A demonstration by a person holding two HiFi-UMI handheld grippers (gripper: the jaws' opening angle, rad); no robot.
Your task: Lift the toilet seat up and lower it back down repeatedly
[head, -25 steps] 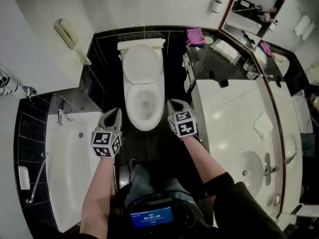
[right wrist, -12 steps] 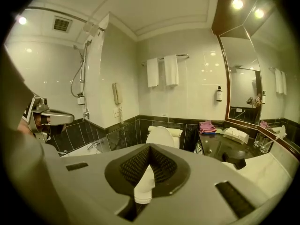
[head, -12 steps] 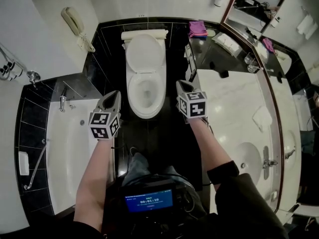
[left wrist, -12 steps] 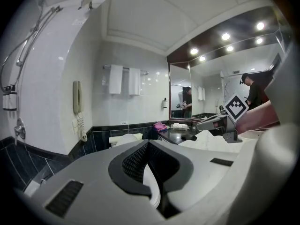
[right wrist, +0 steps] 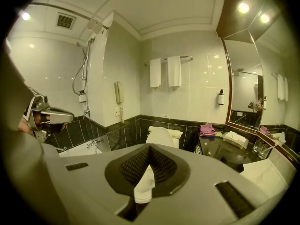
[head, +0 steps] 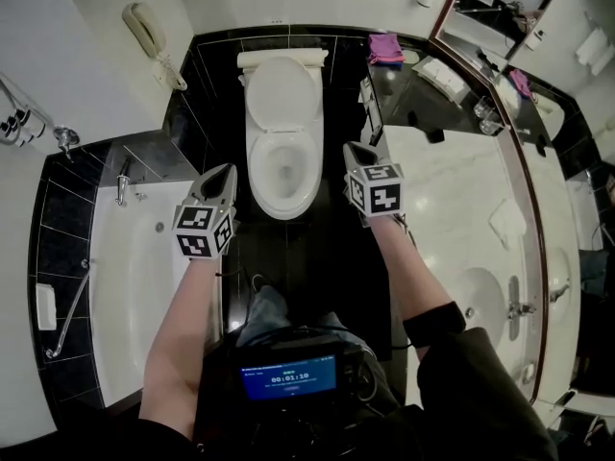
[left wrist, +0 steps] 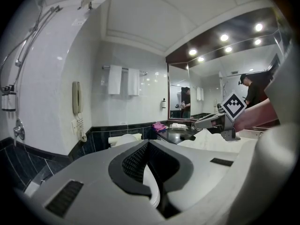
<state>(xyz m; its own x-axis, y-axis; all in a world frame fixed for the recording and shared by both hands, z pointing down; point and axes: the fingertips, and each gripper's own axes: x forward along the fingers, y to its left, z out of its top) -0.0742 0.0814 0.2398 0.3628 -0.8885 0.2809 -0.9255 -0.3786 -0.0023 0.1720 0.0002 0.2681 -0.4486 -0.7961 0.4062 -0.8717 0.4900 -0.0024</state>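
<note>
The white toilet (head: 282, 176) stands against the black-tiled back wall, and its lid (head: 281, 89) is upright against the tank. I cannot tell whether the seat ring is raised with the lid or lies on the bowl. My left gripper (head: 223, 173) hovers just left of the bowl's front, shut and empty. My right gripper (head: 357, 152) hovers at the bowl's right side, also shut with nothing in it. In the left gripper view its pads (left wrist: 140, 156) meet at the tip. The right gripper view shows the raised lid (right wrist: 159, 137) beyond its closed pads (right wrist: 140, 165).
A white bathtub (head: 135, 257) with a tap lies to the left. A wall phone (head: 144, 32) hangs above it. To the right is a pale vanity counter (head: 452, 229) with a sink (head: 490, 301), a pink cloth (head: 387, 48) and a mirror (head: 538, 65).
Both grippers have moved a little forward along the sides of the bowl. The head view has shifted so the toilet sits higher in frame. The jaws stay shut.
</note>
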